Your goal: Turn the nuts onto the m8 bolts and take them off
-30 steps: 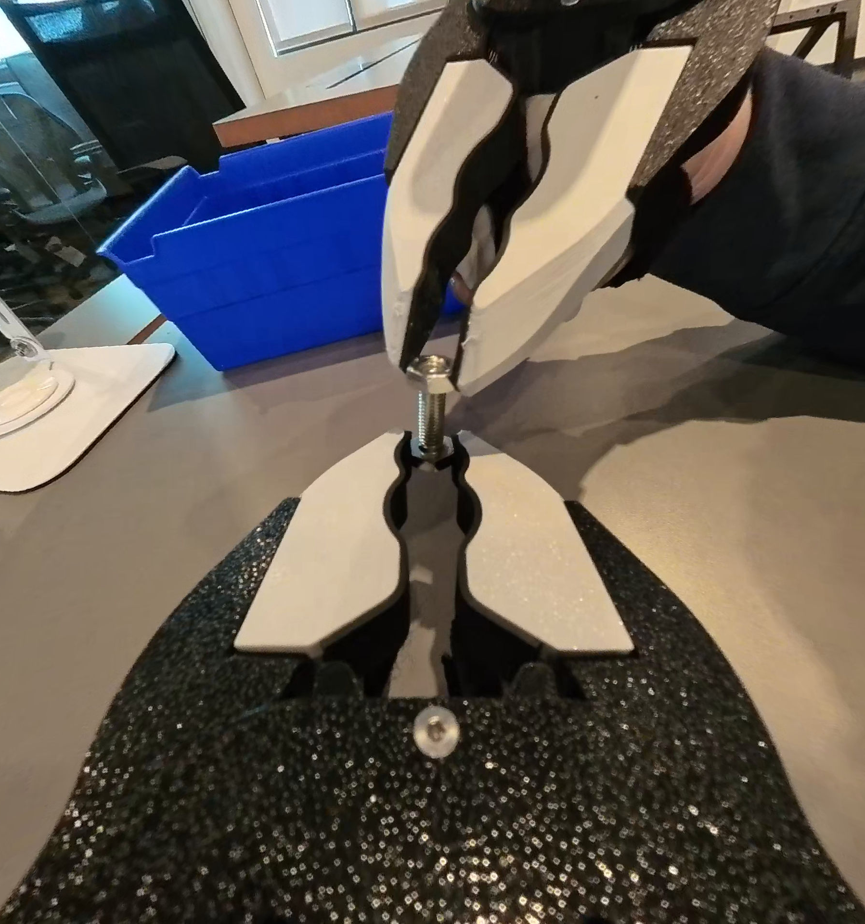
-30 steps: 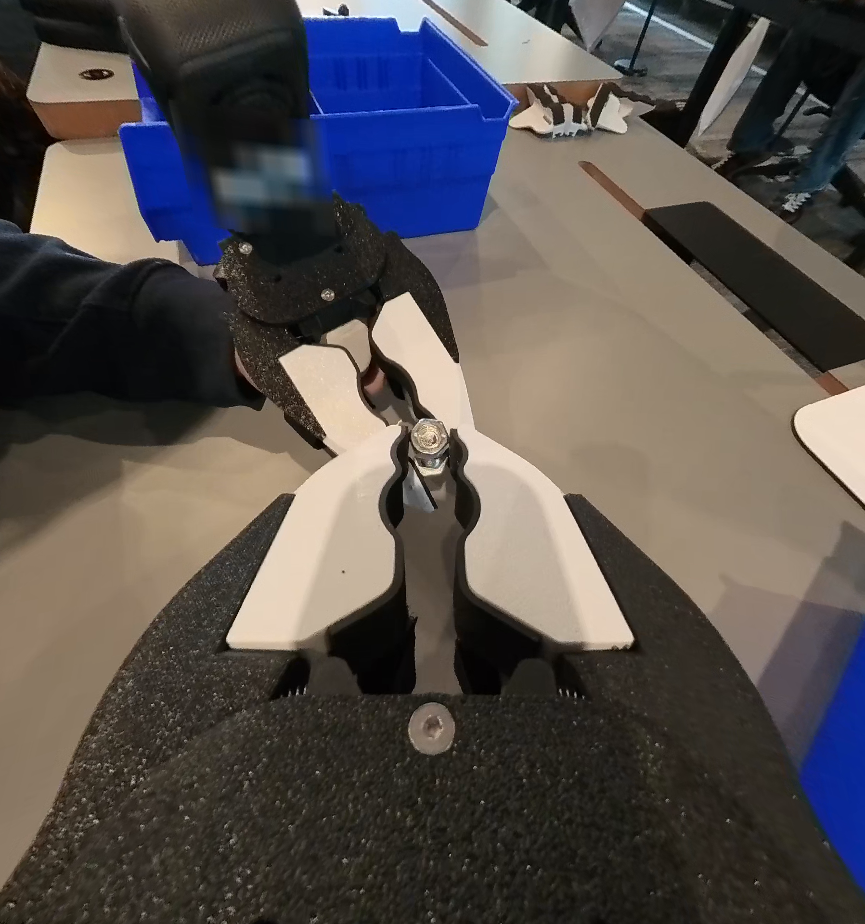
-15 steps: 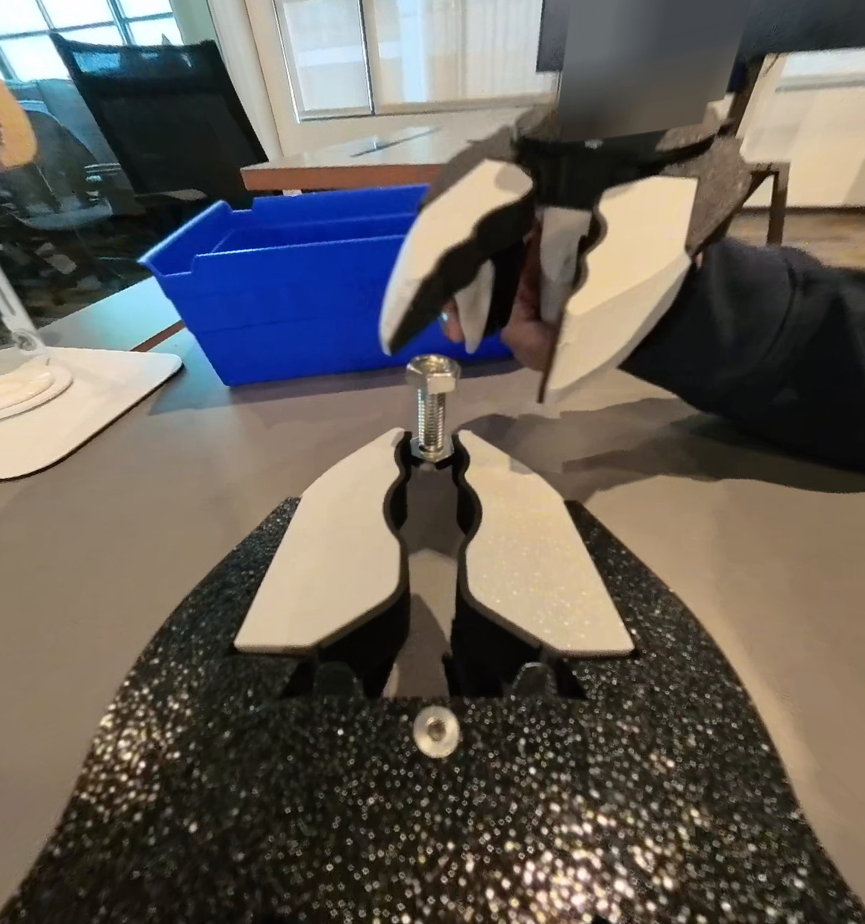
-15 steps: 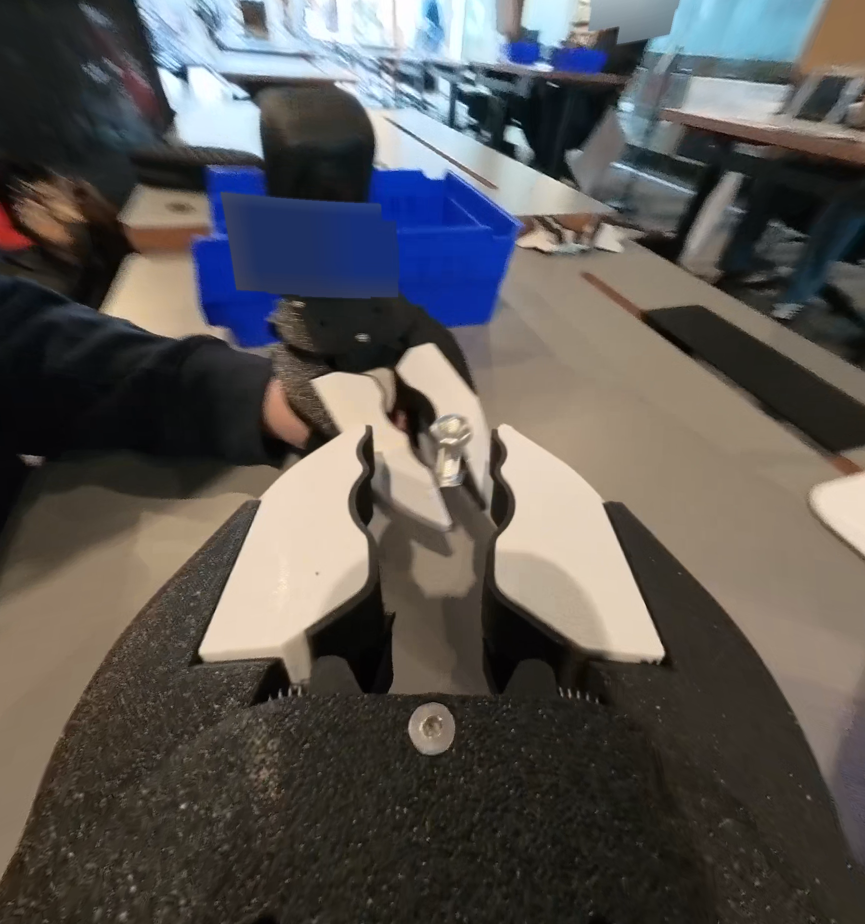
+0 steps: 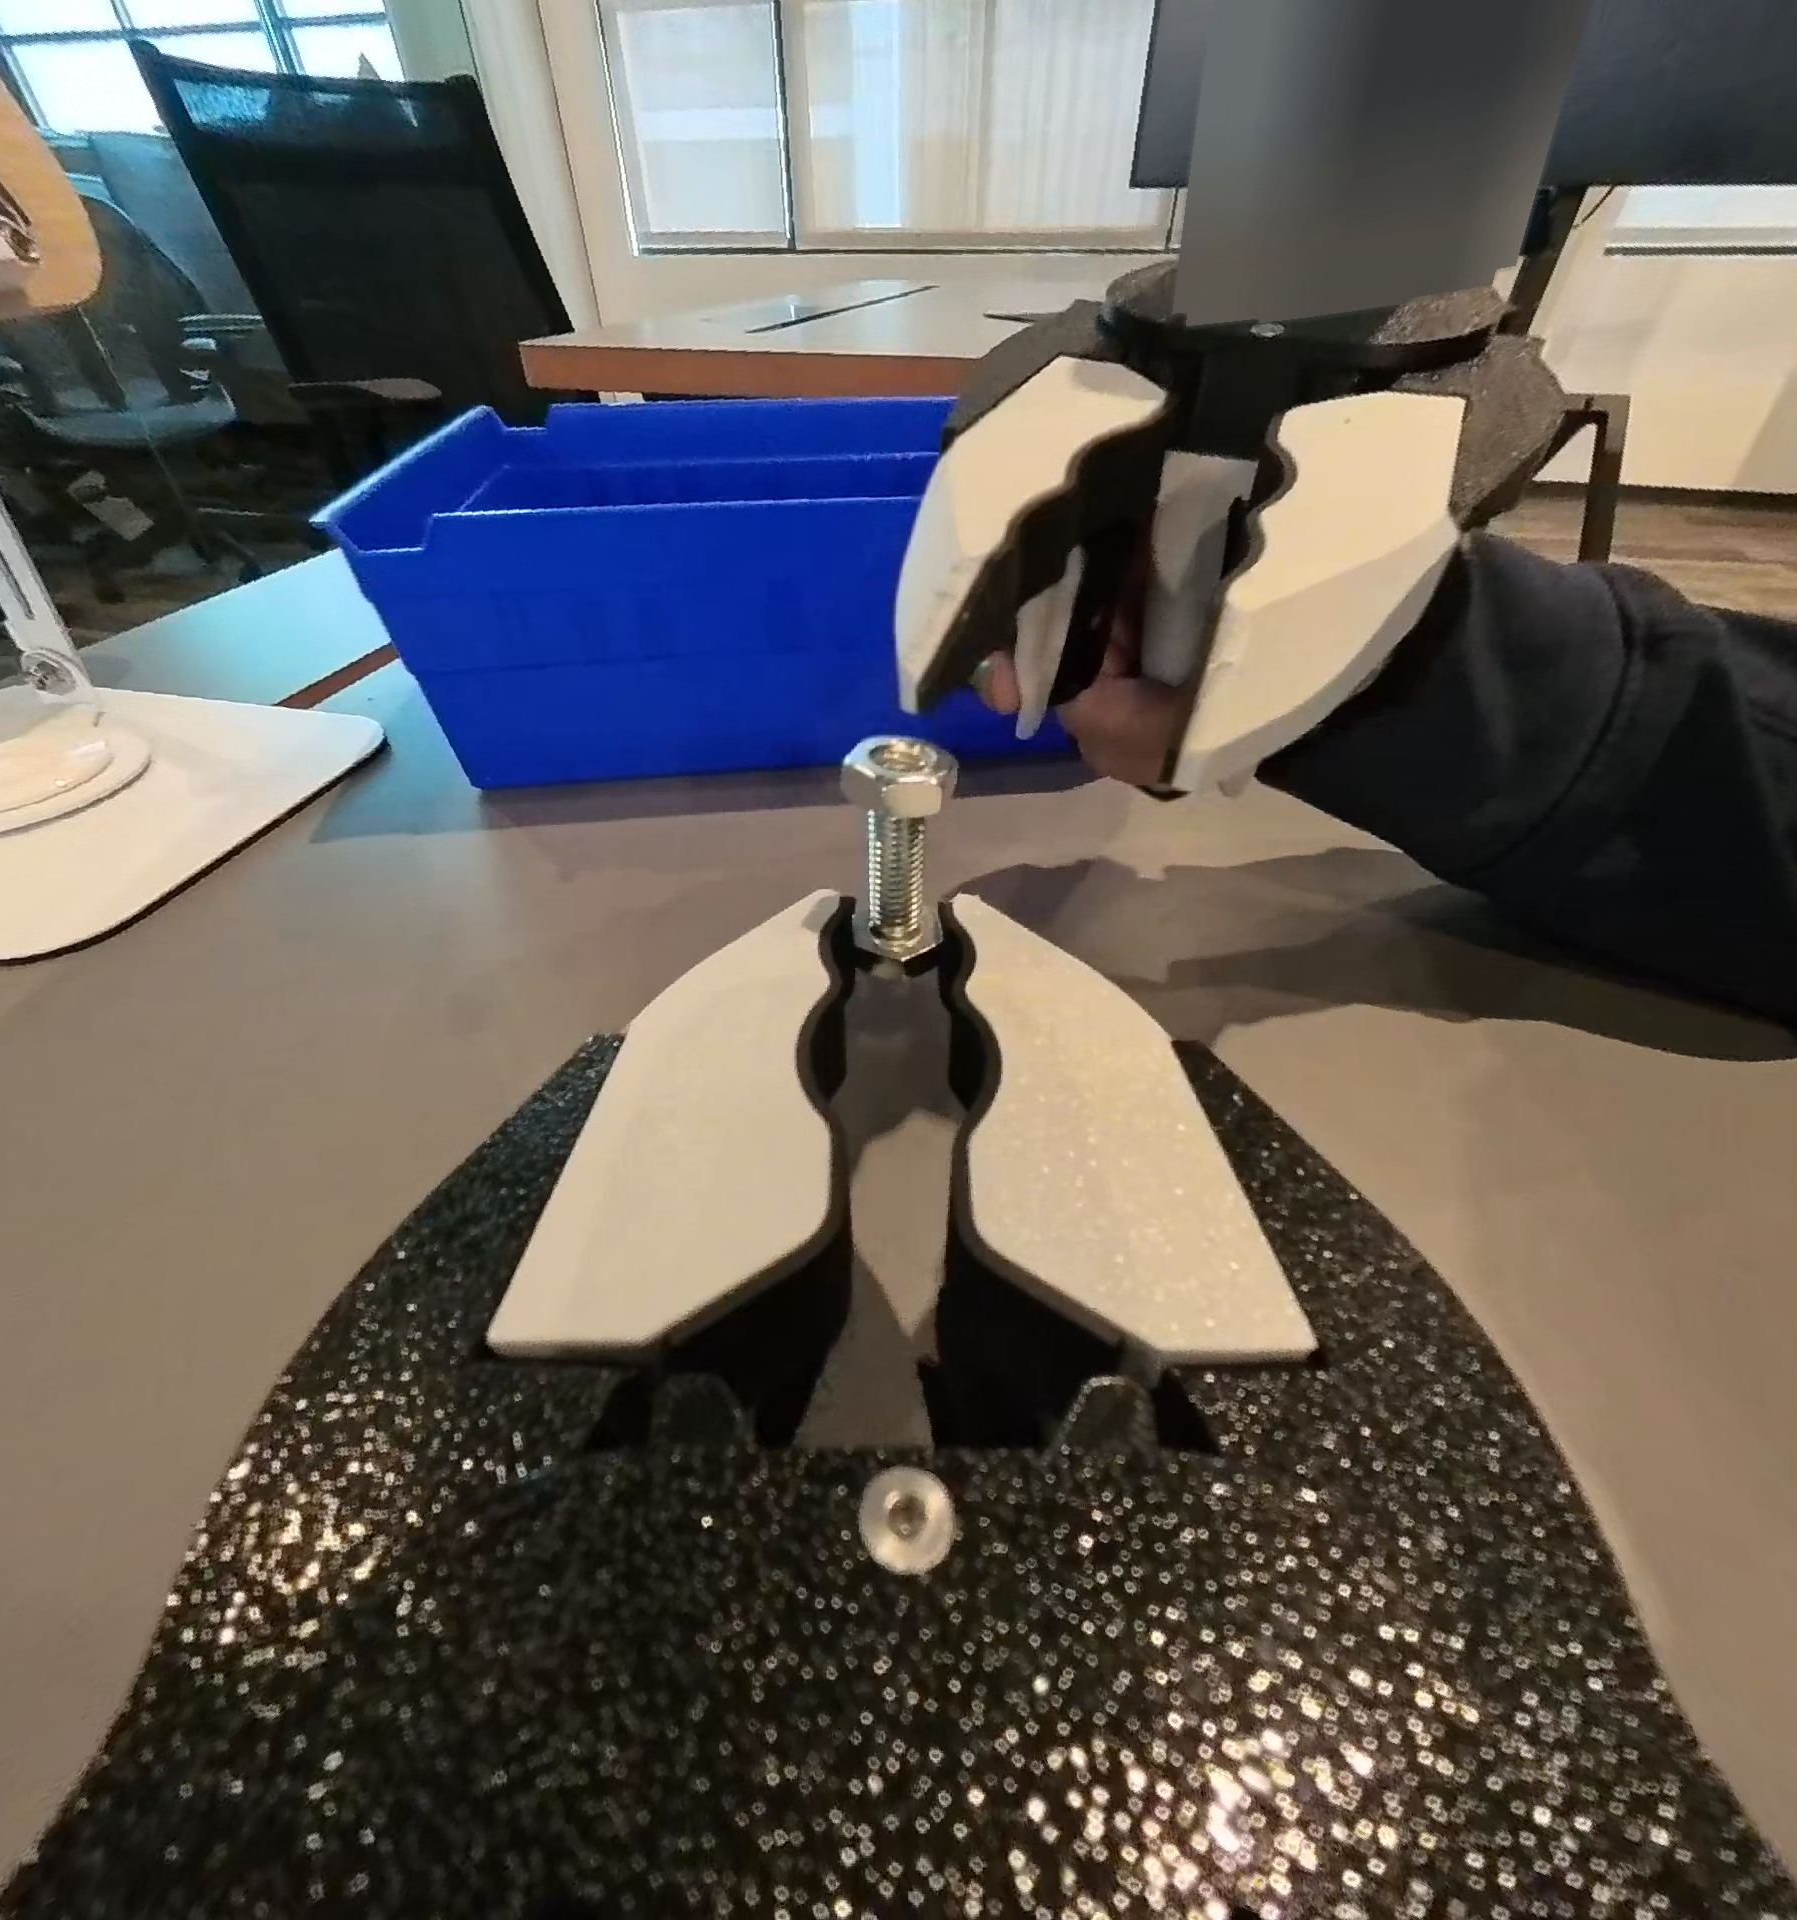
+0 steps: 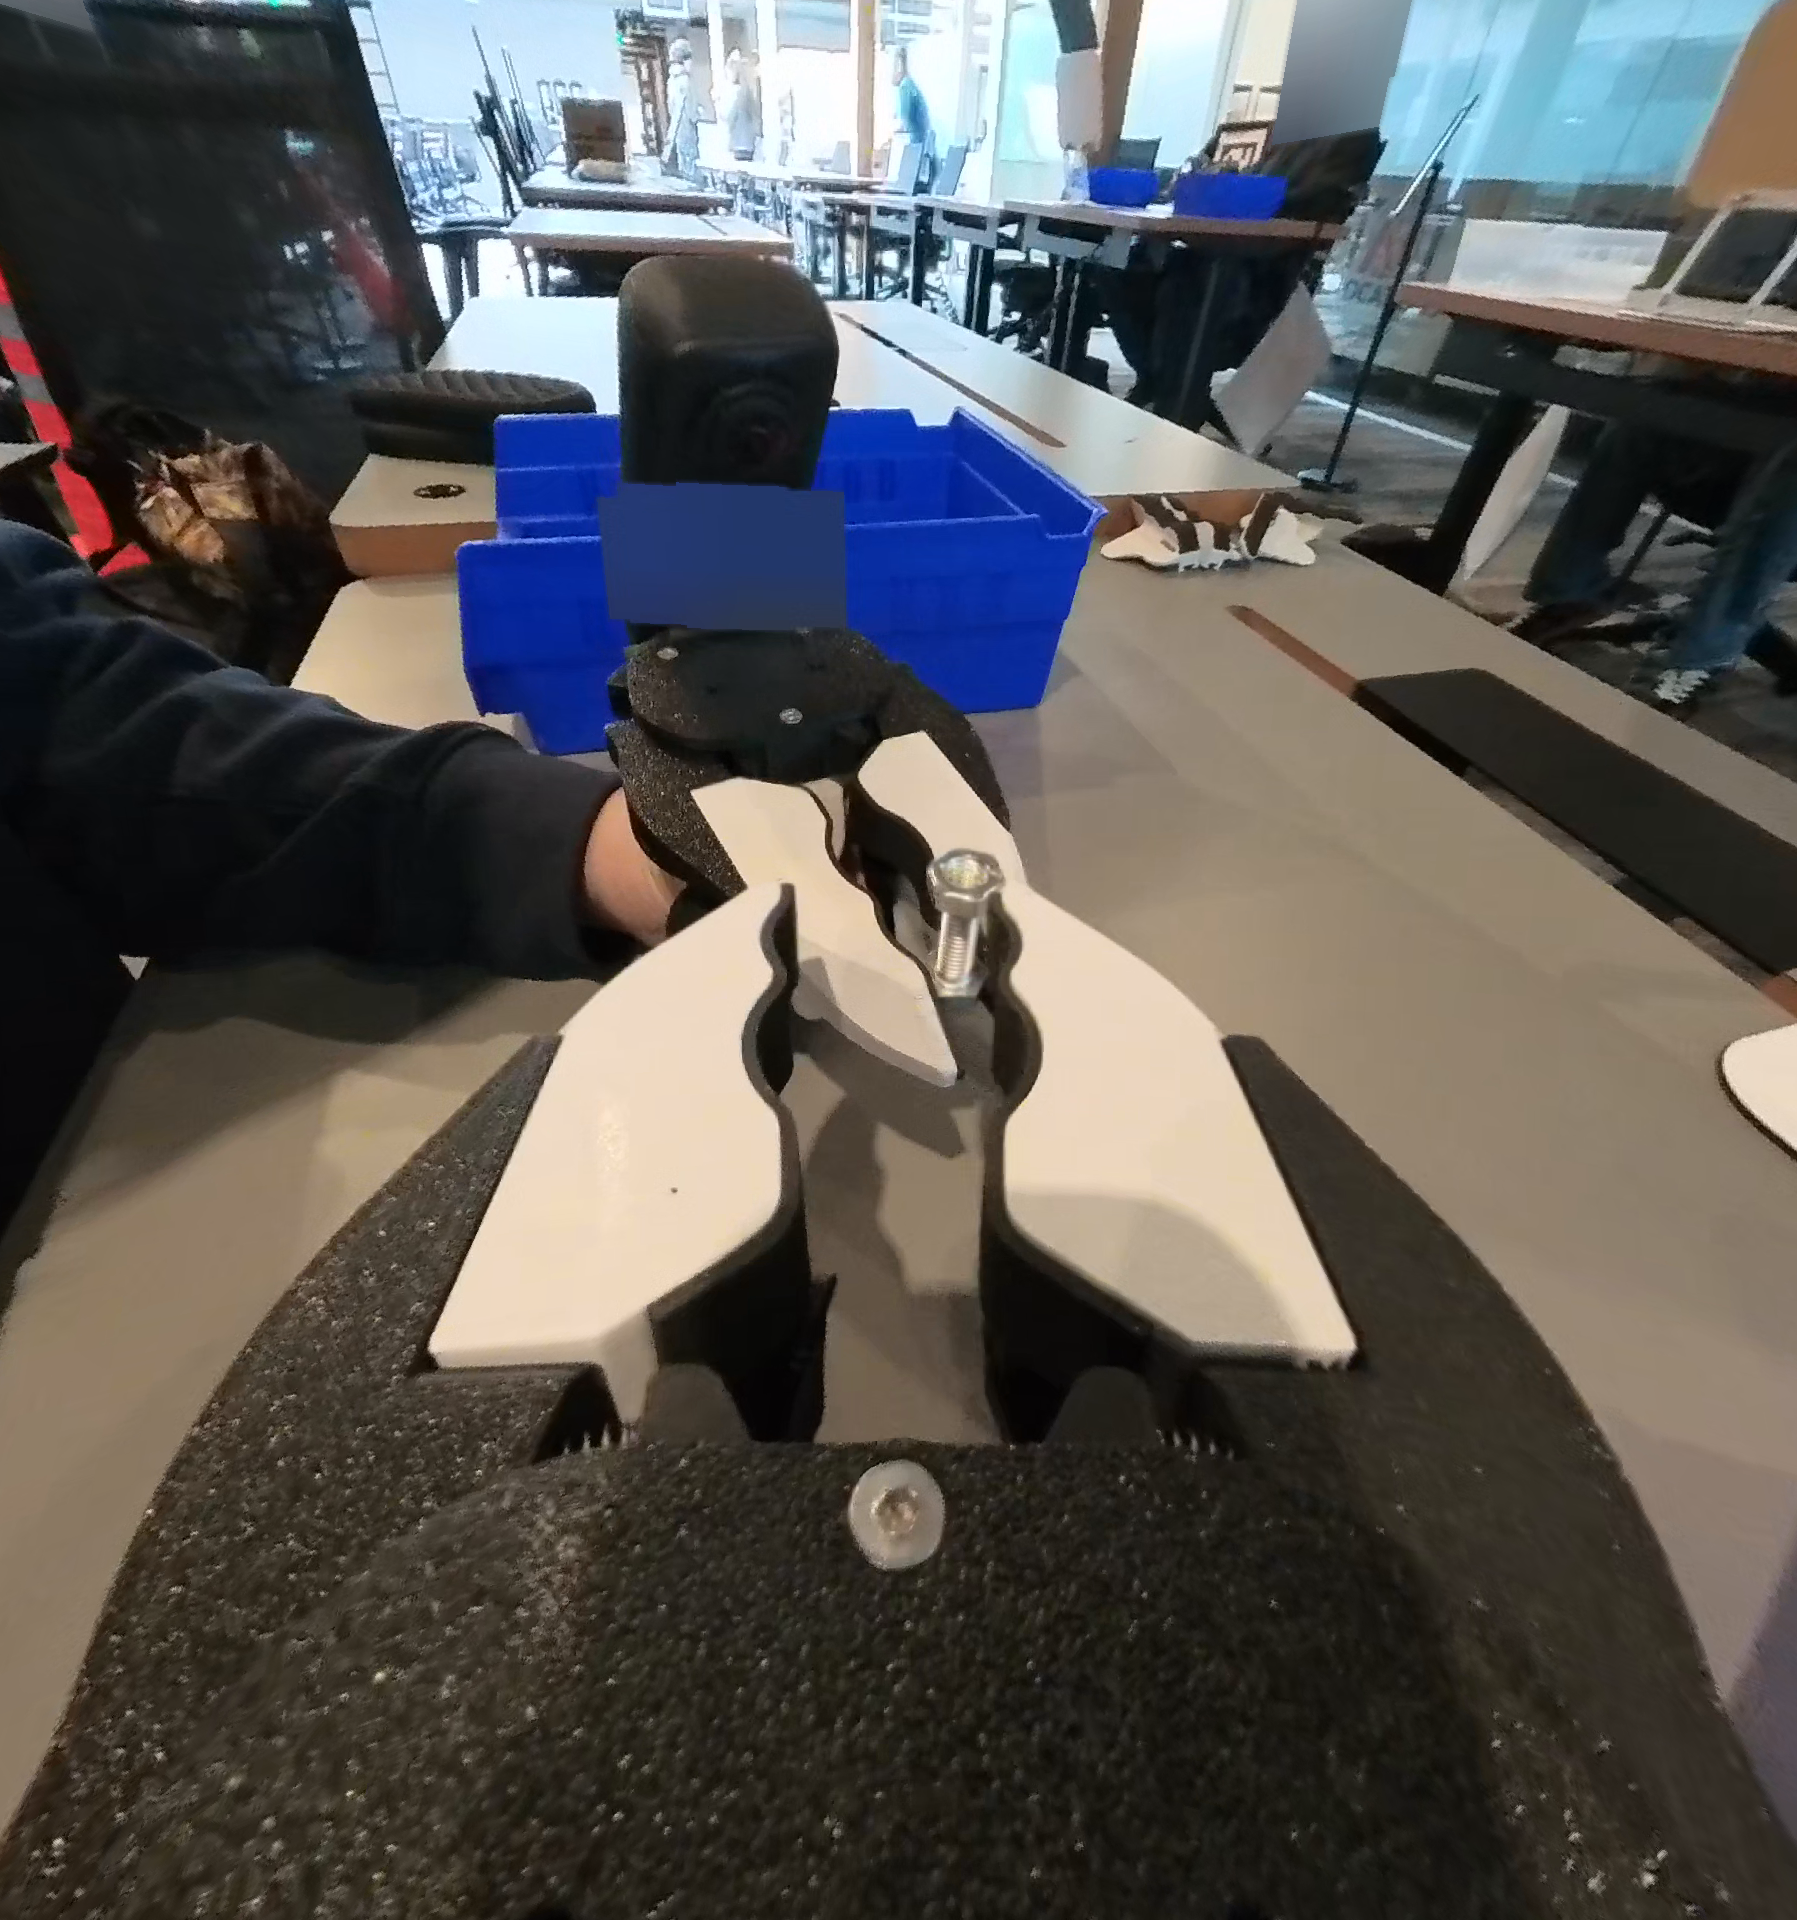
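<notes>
bolt (image 5: 896,844): bright, shiny threaded metal | nut (image 5: 897,940): same bright metal | left gripper (image 5: 894,961): rough, glittering black body, matt white fingers (image 5: 707,1122) | bin (image 5: 665,613): glossy blue plastic | table (image 5: 250,1039): smooth matt grey

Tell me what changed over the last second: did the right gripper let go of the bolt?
Yes. The right gripper opened off the bolt head, then lifted up and back to the right; its jaws now stand apart, clear of it. The left gripper stayed shut on the nut at the bolt's lower end, bolt upright. The blue bin did not move.
</notes>
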`<state>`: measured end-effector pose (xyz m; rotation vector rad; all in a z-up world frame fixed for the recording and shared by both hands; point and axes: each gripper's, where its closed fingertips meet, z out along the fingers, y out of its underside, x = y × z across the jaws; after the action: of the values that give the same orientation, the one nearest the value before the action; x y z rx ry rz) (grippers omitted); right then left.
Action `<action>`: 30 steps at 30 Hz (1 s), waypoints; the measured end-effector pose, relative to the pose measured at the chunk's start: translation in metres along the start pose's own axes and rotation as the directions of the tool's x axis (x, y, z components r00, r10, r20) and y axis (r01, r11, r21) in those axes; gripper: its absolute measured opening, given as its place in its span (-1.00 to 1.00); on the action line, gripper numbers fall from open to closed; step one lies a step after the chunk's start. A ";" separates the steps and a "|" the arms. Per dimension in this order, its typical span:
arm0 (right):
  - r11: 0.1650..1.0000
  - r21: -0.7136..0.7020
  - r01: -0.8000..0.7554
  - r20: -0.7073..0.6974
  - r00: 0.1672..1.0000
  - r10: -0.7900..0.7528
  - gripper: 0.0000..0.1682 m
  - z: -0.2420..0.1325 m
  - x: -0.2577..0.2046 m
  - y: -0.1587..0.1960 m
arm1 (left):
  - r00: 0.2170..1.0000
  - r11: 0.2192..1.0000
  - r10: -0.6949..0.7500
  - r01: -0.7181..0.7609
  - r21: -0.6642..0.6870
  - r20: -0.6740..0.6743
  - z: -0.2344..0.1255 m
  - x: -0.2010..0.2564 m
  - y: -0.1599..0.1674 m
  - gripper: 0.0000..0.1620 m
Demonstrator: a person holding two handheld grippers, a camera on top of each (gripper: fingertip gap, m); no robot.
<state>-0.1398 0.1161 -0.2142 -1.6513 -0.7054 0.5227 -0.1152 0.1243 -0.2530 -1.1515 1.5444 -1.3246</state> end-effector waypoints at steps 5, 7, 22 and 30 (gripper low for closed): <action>0.998 -0.049 0.042 -0.012 0.999 -0.043 -0.49 0.008 -0.001 0.008 | 1.000 1.000 -0.001 0.001 -0.004 0.000 0.000 0.000 0.000 -0.82; 0.998 -0.063 0.031 0.005 1.000 -0.031 -0.60 0.005 -0.002 0.010 | 1.000 1.000 -0.012 0.012 0.002 -0.001 0.000 -0.001 0.000 -0.82; 0.998 -0.032 0.044 -0.055 0.997 -0.046 -0.57 0.001 0.008 0.007 | 0.999 0.999 -0.041 0.041 0.006 -0.012 0.000 -0.002 0.000 -0.82; 0.996 -0.054 0.065 -0.007 0.998 -0.066 -0.61 0.004 0.000 0.010 | 0.999 0.999 -0.035 0.034 -0.008 -0.022 0.001 0.000 0.001 -0.82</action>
<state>-0.1413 0.1176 -0.2247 -1.6741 -0.7701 0.4526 -0.1144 0.1241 -0.2545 -1.1768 1.5525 -1.3593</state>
